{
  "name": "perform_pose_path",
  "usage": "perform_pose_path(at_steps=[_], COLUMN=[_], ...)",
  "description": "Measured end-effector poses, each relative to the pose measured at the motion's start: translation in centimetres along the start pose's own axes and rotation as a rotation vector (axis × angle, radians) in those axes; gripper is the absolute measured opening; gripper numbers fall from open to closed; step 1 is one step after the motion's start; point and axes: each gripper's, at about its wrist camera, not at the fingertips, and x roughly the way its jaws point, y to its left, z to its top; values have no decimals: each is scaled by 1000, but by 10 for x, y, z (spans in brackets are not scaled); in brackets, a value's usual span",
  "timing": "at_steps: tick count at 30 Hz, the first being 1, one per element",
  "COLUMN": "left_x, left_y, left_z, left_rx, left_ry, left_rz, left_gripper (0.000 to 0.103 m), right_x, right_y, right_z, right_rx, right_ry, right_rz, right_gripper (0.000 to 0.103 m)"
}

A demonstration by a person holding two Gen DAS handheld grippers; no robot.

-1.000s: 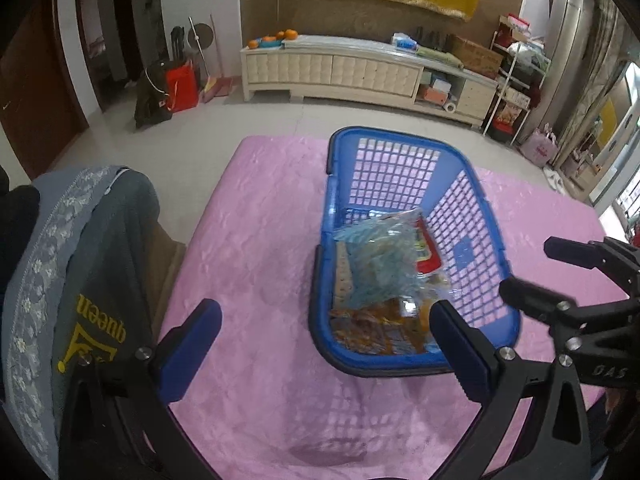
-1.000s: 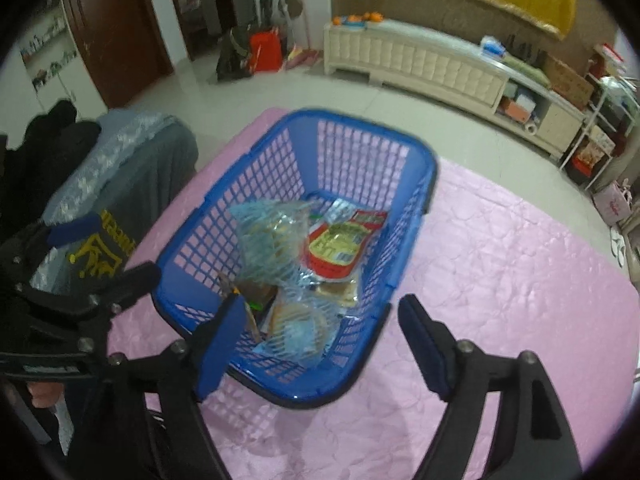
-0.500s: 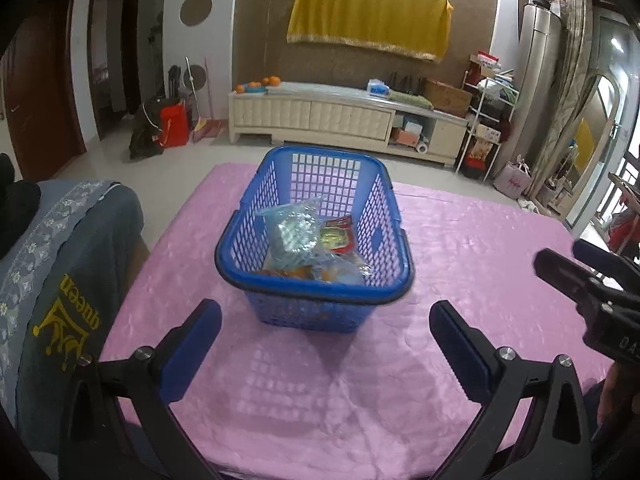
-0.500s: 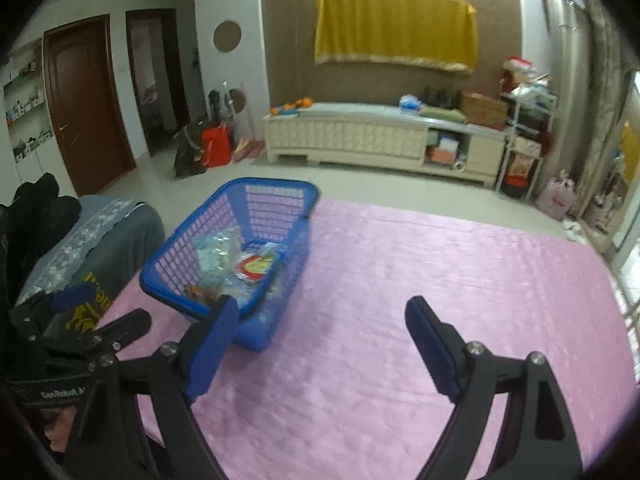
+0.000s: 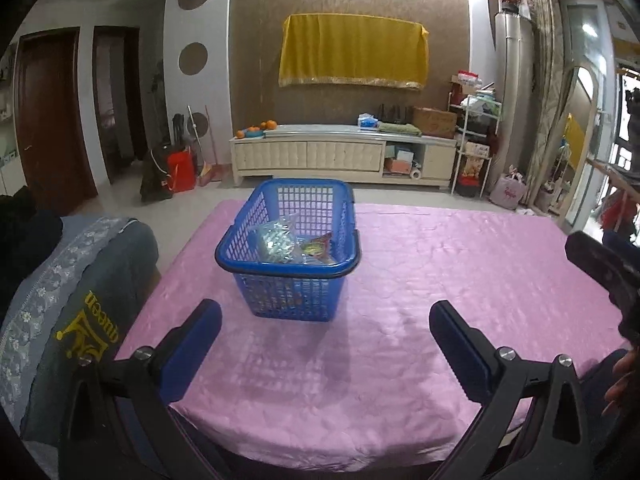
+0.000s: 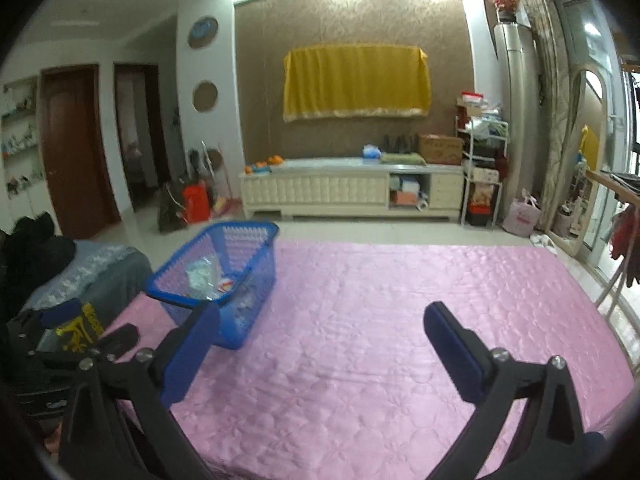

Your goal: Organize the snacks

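A blue slatted basket [image 5: 289, 258] [image 6: 218, 280] stands on the pink tablecloth [image 5: 440, 280] toward the left side. Inside it lie several snack packets [image 5: 280, 242], one clear bluish, one red and yellow. My left gripper [image 5: 325, 338] hovers over the cloth a short way in front of the basket, open, nothing between its blue pads. My right gripper [image 6: 320, 338] is to the right of the basket and nearer the table's front; its jaws are opening wide and hold nothing. The left gripper's black frame shows at the left edge of the right wrist view.
A grey chair cover with yellow lettering [image 5: 84, 320] stands against the table's left side. A white low cabinet [image 5: 344, 156] runs along the far wall, with shelving [image 5: 476, 144] to its right. Pink cloth [image 6: 420, 300] stretches to the right of the basket.
Both grippers pulled back from above the basket toward the table's front and tilted up to a flatter angle. The basket now looks smaller and farther. The right gripper's jaws spread a little wider.
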Motion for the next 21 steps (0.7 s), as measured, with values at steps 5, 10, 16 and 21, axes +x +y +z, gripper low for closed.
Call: perform_pose_path(at_steps=[5,10,16,21], left_x=[-26,-34,-41,-41], left_y=[-5,-19,-27,-29], left_z=[-1,-3,-8,-11], left_rx=[0,37,46,51], left_ry=[-44,-69,-83,-85], left_rz=[-42,-53,-63,-78], left_gripper=[103,103,103,103], right_x=[-31,-43,-47,-46], right_y=[3,3,8,3], right_z=[-7,-14,-23,-26], right_rx=[-19,-9,-28,-16], right_ry=[-56,-52,-41,-31], right_rz=[-32,-38,-60,-57], right_gripper=[103,103,103,103])
